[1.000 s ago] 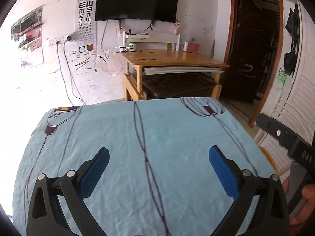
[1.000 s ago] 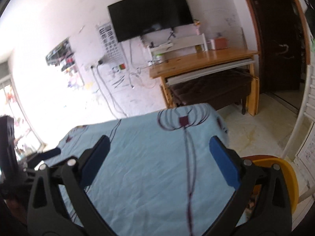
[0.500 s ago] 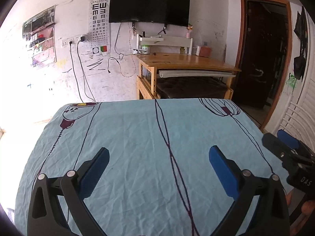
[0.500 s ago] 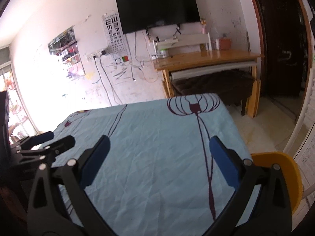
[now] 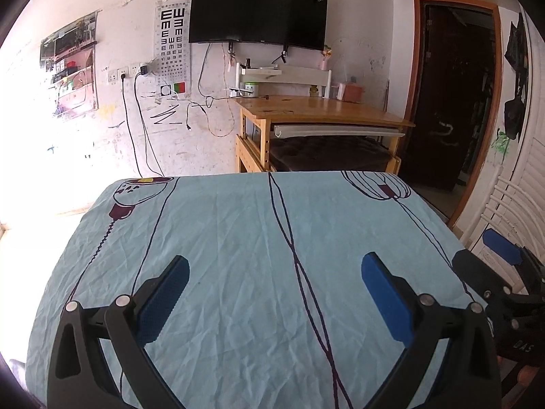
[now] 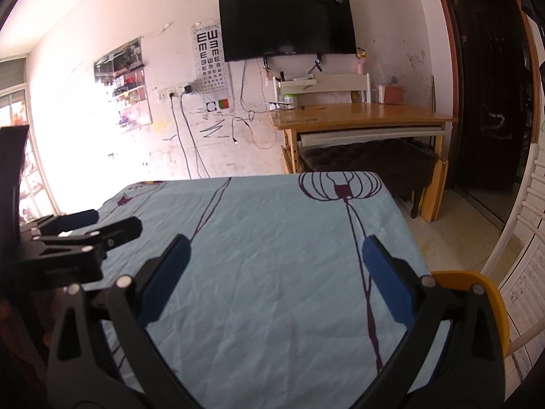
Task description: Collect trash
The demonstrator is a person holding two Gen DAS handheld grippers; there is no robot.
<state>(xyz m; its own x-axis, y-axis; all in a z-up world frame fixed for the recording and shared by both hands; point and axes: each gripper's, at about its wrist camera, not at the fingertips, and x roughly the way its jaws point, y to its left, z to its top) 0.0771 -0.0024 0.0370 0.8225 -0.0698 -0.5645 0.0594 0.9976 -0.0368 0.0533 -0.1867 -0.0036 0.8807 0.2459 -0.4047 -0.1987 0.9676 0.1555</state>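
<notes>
While both spread, right claw [image 5: 490, 259] cut off by frame edge.

The right gripper [image 6: 275, 266] hangs with jaws spread wide over a light-blue cloth [image 6: 272, 238], the left gripper [image 6: 85, 228] just off its left finger, a yellow bin [image 6: 490, 300] beyond its right finger, and a desk [image 6: 361, 116] and TV [image 6: 286, 27] far ahead.

I hold my left tool [image 5: 274, 293] and right tool [image 6: 275, 271] side by side, both spread wide with nothing between their blue pads [image 5: 386, 301].
</notes>
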